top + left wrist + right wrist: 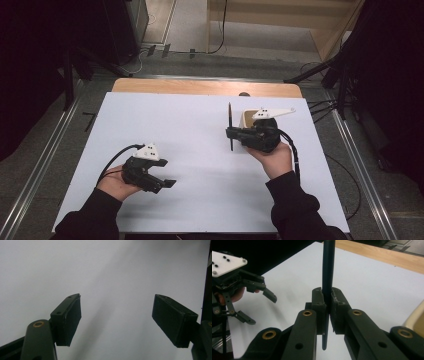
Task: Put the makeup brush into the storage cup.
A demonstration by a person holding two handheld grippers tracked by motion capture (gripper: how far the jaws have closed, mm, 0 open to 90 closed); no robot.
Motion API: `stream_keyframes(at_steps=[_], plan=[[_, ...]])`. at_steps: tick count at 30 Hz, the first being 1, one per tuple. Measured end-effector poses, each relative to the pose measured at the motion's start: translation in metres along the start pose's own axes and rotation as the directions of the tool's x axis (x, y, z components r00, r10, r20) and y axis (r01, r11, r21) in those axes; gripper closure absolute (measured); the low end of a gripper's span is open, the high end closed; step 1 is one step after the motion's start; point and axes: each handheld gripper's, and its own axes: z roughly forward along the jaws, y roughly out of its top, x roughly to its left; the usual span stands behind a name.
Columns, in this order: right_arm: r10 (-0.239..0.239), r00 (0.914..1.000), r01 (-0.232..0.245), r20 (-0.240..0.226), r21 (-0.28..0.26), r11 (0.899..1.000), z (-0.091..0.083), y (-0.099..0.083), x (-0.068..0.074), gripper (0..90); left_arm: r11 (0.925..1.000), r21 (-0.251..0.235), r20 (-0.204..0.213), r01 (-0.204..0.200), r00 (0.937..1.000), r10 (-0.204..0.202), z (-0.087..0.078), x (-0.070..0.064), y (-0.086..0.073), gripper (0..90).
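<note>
So here's where we're at: our right claw (327, 308) is clamped tight on a thin dark rod (328, 270), looks like a pen or a stick, hard to say which. In the right gripper view the rod runs straight up between the two jaws, with a short stub poking out below them and the longer part rising above. From the high view the same rod (230, 125) reads as a slim dark line crossing the front of the right claw (231, 134), held up off the white surface (200, 190), over its right half.

Just behind our right hand (274, 159) there's a cream-coloured container (247, 119), partly hidden by the gripper, so we can't tell what's inside. Its rim also peeks in at the lower right edge of the right gripper view.

Our left claw (165, 174) is spread wide with nothing in it. The left gripper view shows both pads (68, 318) far apart over bare white surface (112, 277). It sits low over the left half of the surface, well apart from the rod, with our left hand (116, 185) holding it near the front edge. The wooden strip (205, 88) at the far edge is uncovered.
</note>
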Motion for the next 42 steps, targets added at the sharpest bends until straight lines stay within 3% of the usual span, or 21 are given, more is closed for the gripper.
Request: stream_keyframes(at_steps=[23,42], plan=[[0.017,0.9986,-0.014,0.05,-0.046,0.999,-0.009,0.02,-0.018,84.2,0.9999,-0.009,-0.059,0.004,0.9983,-0.005,-0.017,0.001,-0.024,24.1],[0.023,0.9899,-0.01,0.14,-0.089,0.996,-0.019,0.038,-0.043,84.2,0.9995,-0.024,-0.071,0.018,0.9973,-0.02,-0.023,0.001,-0.033,24.2]])
